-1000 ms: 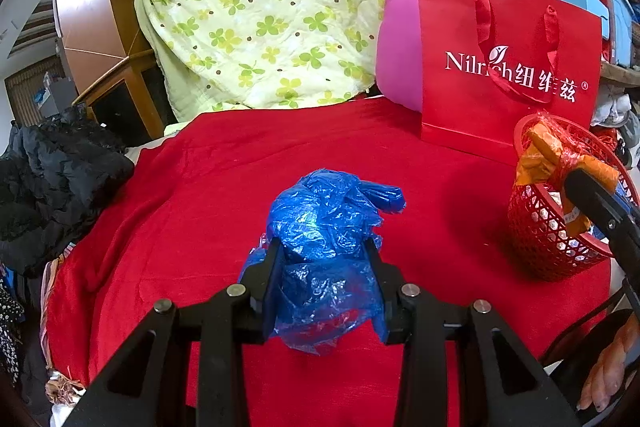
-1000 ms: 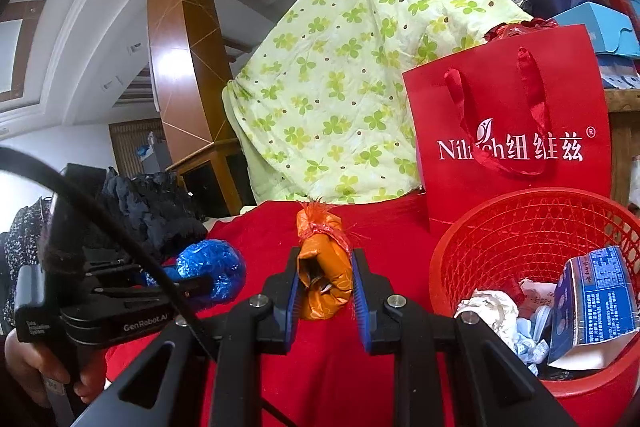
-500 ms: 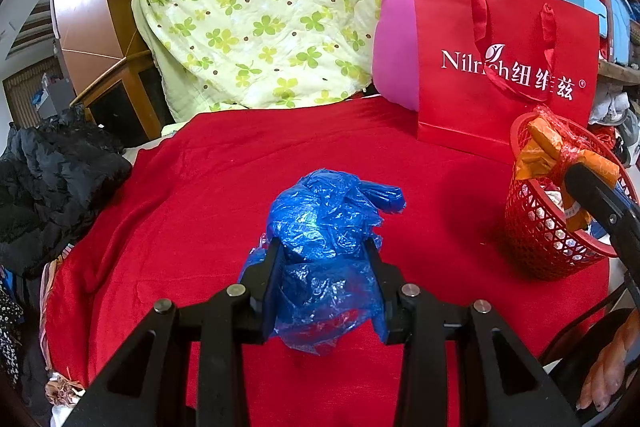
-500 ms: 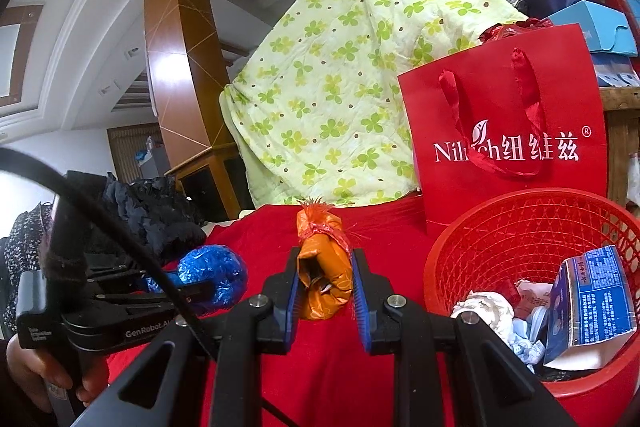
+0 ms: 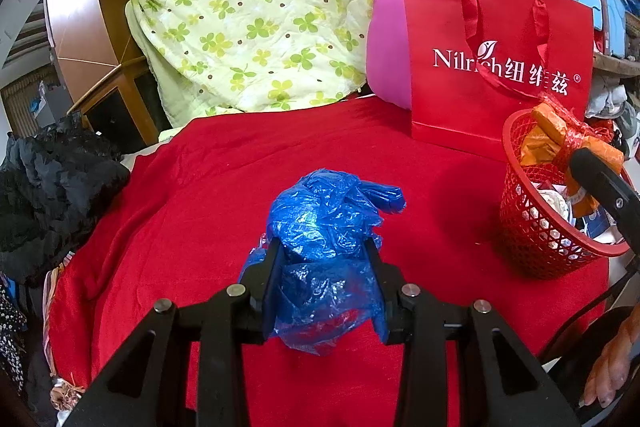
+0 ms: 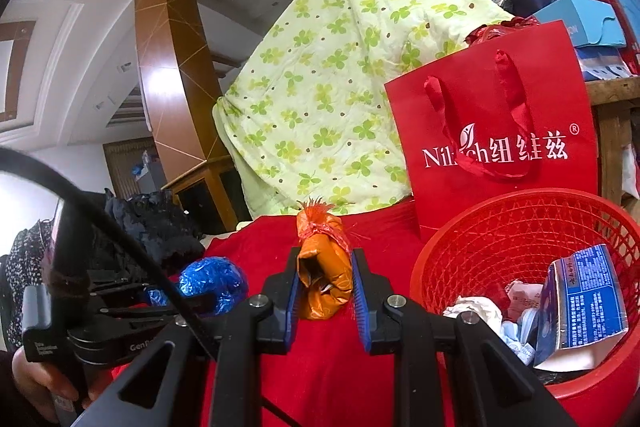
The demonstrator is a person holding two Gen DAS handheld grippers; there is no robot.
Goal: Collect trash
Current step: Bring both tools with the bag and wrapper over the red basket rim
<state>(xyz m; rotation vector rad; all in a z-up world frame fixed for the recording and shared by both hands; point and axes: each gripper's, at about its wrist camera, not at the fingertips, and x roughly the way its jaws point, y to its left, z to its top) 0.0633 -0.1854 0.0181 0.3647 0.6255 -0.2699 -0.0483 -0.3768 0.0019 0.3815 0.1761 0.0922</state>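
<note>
My left claw (image 5: 323,259) is clamped on a crumpled blue plastic bag (image 5: 328,227), which bulges above and below the fingers; its knotted tail sticks out to the right of the claw, and the bundle's long axis runs roughly up and down between the fingers. It hangs over the red cloth (image 5: 200,187) that covers the surface ahead of me. My right claw (image 6: 325,285) grips an orange wrapper (image 6: 322,275) with a red fringed top; it stands upright between the blue pads, long axis vertical, fringe pointing up. Just right of that claw sits the red mesh basket (image 6: 520,227), holding a blue carton (image 6: 580,299) and crumpled white paper (image 6: 476,307). From the left claw's view the wrapper shows above the basket's rim at far right. Beyond the basket stands a red paper gift bag (image 5: 500,67), with a pink cushion (image 5: 386,63) and a green clover-print quilt (image 5: 260,7) behind. Against a second ago, both grips are unchanged, while the basket has drifted slightly left and nearer in the right claw's view.
</note>
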